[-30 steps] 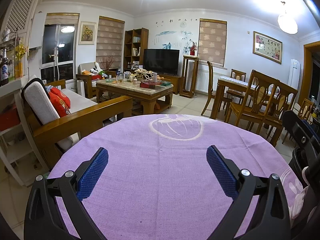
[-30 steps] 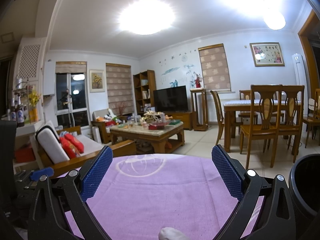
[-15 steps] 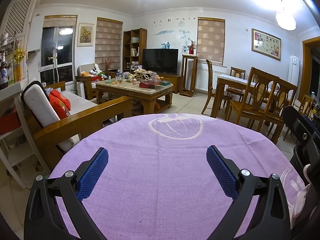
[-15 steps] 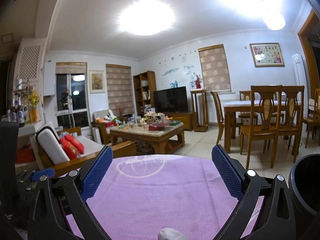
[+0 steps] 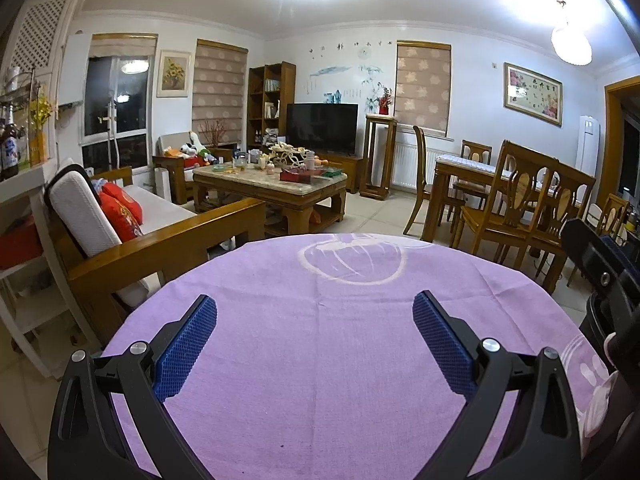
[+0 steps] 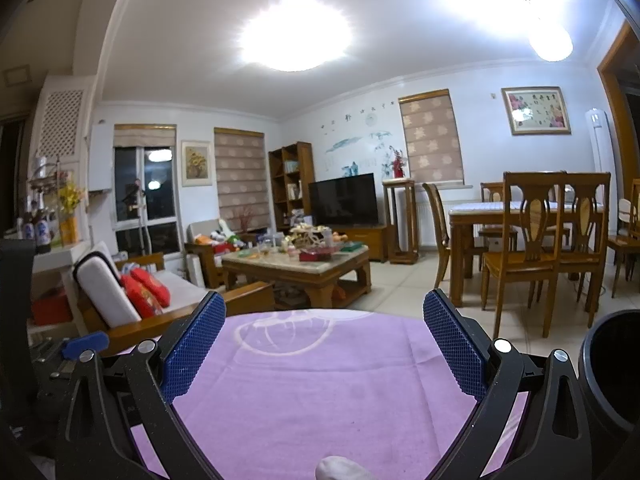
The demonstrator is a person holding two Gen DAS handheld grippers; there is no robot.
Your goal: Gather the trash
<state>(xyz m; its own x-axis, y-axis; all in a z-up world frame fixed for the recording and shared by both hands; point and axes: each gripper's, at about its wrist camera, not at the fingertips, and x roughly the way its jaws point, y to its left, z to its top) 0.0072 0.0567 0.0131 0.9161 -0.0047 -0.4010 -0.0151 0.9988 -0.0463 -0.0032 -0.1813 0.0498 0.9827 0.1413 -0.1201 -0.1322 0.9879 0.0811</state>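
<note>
Two black grippers with blue textured pads hang over a round table covered in a purple woven cloth point(image 5: 320, 360) that bears a pale circular emblem near its far edge. The left gripper point(image 5: 315, 322) has its jaws spread wide with nothing between them; the right gripper point(image 6: 324, 320) is likewise wide and holds nothing.

The only item resembling trash is a small pale, rounded, crumpled-looking lump point(image 6: 340, 469) at the bottom edge of the right wrist view, lying on the cloth close below the right gripper and between its two arms. Too little of it shows to tell the material. The left wrist view does not show this lump — its stretch of cloth between the pads is bare.

A dark cylindrical bin with a round open rim point(image 6: 612, 368) stands just beside the table at the right margin of the right wrist view; its contents cannot be seen. In the left wrist view only a dark sliver at the right margin, behind the other black tool, may belong to it.

The left wrist view shows more of the table surface, including a pale pattern on the cloth's right edge. The right wrist view sits lower and shows more ceiling — plus the left tool's black body and a blue tab at its left margin.

Beyond the table stands a wooden-framed sofa with white cushions and red pillows point(image 5: 120, 216).
</note>
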